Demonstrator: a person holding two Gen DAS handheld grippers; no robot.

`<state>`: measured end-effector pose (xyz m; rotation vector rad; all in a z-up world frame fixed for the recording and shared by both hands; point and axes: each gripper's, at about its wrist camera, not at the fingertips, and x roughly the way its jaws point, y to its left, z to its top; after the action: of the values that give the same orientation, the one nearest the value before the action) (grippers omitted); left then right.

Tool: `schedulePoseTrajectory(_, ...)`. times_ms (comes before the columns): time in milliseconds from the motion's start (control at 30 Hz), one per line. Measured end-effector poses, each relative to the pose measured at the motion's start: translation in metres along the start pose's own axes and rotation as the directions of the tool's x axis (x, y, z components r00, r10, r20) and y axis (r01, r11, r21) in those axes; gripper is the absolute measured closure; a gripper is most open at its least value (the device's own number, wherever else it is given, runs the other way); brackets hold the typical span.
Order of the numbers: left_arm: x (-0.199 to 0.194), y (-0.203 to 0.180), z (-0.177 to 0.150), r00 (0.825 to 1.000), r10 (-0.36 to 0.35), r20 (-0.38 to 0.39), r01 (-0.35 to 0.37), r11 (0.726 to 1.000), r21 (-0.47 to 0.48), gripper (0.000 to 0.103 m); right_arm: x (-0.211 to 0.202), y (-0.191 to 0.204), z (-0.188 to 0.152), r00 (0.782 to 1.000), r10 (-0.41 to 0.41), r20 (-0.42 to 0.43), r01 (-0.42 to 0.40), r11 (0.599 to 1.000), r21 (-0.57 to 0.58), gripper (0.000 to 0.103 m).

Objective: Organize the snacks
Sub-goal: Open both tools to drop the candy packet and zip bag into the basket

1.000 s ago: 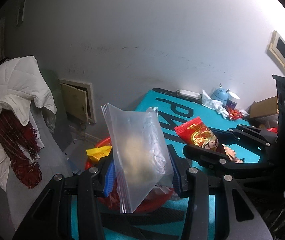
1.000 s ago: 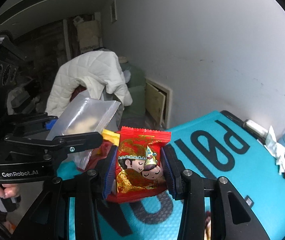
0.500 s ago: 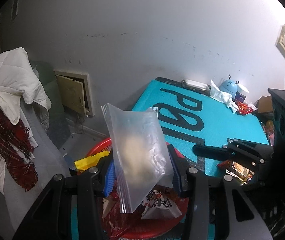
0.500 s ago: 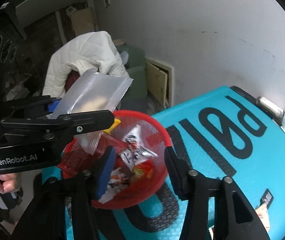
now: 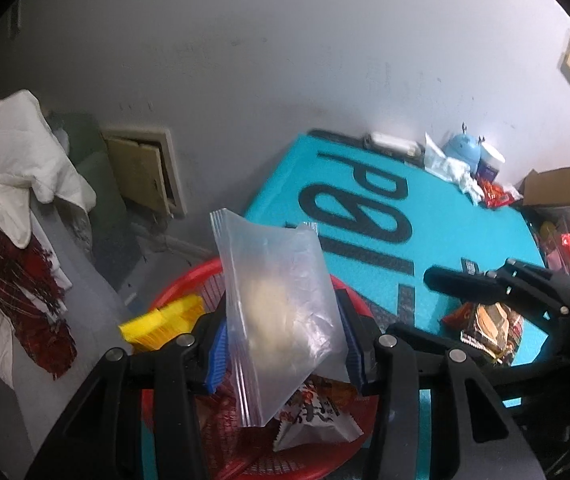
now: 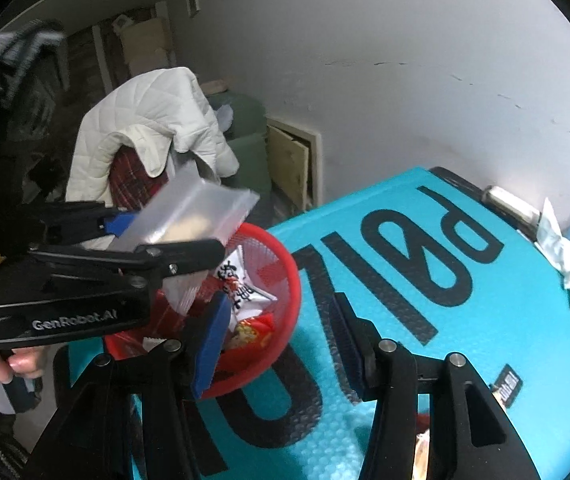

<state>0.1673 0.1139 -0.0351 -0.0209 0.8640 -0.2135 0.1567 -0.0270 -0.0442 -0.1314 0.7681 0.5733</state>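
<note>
Clamped between the left gripper's [image 5: 283, 350] two blue pads, one frosted plastic zip bag [image 5: 281, 312] with a pale lump inside stands upright over the one round red mesh basket [image 6: 285, 280] at the teal mat's [image 6: 425, 320] edge. Right gripper [image 6: 281, 340] is released, nothing between its jaws, having just widened. Several crinkly wrappers lie in the basket, among them one yellow packet [image 5: 161, 322].

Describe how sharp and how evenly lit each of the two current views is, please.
Left wrist view: slightly soft overall, the clear zip bag blurred, the wall brightest at upper right, dark fisheye corners. Right wrist view: the left gripper and its cable at upper left are smeared, the teal mat is sharper; straight edges bow.
</note>
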Motion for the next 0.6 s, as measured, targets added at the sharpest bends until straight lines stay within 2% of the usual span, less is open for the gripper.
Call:
schedulePoseTrajectory(67,0.004,0.001,-0.001,1.0,-0.002,-0.027,0.002,1.0,-0.009,0.054,-0.001,-0.001,0.0,1.0,-0.005,-0.003,0.005,1.0,0.004,0.052)
schedulePoseTrajectory(200,0.003,-0.002,-0.003,0.999,0.036,-0.031,-0.036,0.999,-0.003,0.048,-0.004,-0.004,0.0,1.0,-0.021,-0.003,0.021,1.0,0.004,0.052)
schedulePoseTrajectory(600,-0.026,-0.009,0.0,0.999,0.045,0.009,-0.045,0.999,-0.009,0.048,-0.029,-0.003,0.007,0.998,-0.035,0.047,0.035,0.999,-0.002,0.052)
